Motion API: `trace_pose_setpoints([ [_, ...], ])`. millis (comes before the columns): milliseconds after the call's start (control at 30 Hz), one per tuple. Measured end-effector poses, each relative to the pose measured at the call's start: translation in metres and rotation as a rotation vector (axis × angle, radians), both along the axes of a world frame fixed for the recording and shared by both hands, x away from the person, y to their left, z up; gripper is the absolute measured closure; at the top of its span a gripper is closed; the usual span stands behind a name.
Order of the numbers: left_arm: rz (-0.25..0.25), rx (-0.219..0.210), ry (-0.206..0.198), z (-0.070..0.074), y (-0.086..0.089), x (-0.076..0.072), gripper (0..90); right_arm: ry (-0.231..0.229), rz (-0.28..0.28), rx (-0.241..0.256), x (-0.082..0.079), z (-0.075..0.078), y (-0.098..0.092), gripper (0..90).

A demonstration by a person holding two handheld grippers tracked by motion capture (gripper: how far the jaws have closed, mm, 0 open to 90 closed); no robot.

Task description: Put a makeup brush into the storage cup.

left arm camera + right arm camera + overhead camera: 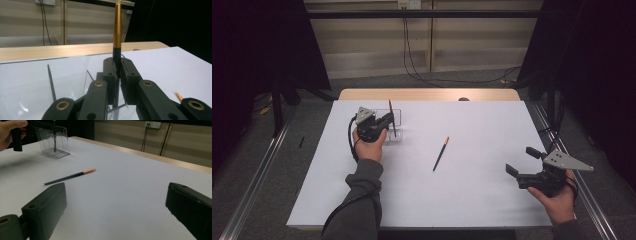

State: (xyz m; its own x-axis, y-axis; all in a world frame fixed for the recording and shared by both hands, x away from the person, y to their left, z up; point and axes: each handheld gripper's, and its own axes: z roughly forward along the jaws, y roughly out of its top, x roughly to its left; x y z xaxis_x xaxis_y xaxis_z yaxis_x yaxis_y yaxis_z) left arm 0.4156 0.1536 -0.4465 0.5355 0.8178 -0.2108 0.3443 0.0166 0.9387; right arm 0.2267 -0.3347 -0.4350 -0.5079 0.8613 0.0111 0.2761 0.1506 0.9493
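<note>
High view, taken from the near edge outward: the right gripper [523, 161] is held low beside the right edge of the tabletop [482, 200], well apart from the clear holder [398, 118], its jaws spread wide with nothing between them. Between that gripper and the holder, a second pencil [441, 154] is seen lying flat on the white surface, its gold end turned toward the far side. Farther on, the left gripper [388, 120] is raised over the holder's near left corner, clenched on a dark pencil [392, 118] that is kept nearly upright.

In the left gripper view the pencil's gold end [117, 25] is seen rising above the closed jaws, while the dark shaft passes down between them toward the holder's clear walls [75, 82]. In the right gripper view the lower part of the shaft [54, 141] appears to be already inside the holder [53, 141]; whether its tip touches the floor cannot be told.

The step in hand is judged to be the placing of this pencil in the holder. It would be done well if the shaft were kept vertical, lowered until the tip is borne by the holder's floor, and freed only then, with the jaws parted slowly so that the light holder is not nudged or tipped. The gripper should then be lifted straight up, clear of the gold end.
</note>
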Motion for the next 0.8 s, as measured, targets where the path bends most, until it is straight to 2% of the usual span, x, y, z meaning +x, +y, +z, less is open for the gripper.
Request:
trace_pose_setpoints([
  [400,-0.003,0.025,0.026,-0.0030,-0.0037,-0.0027,83.0,0.002,0.000,-0.002,0.0000,0.0003,0.0007,3.0],
  [500,-0.001,0.018,0.027,-0.0039,-0.0041,-0.0033,83.0,0.002,0.002,0.001,0.0002,0.0001,0.0004,3.0],
  [800,-0.003,0.030,0.034,-0.0049,-0.0029,-0.0051,83.0,0.006,0.001,0.001,0.0000,0.0005,0.0013,3.0],
])
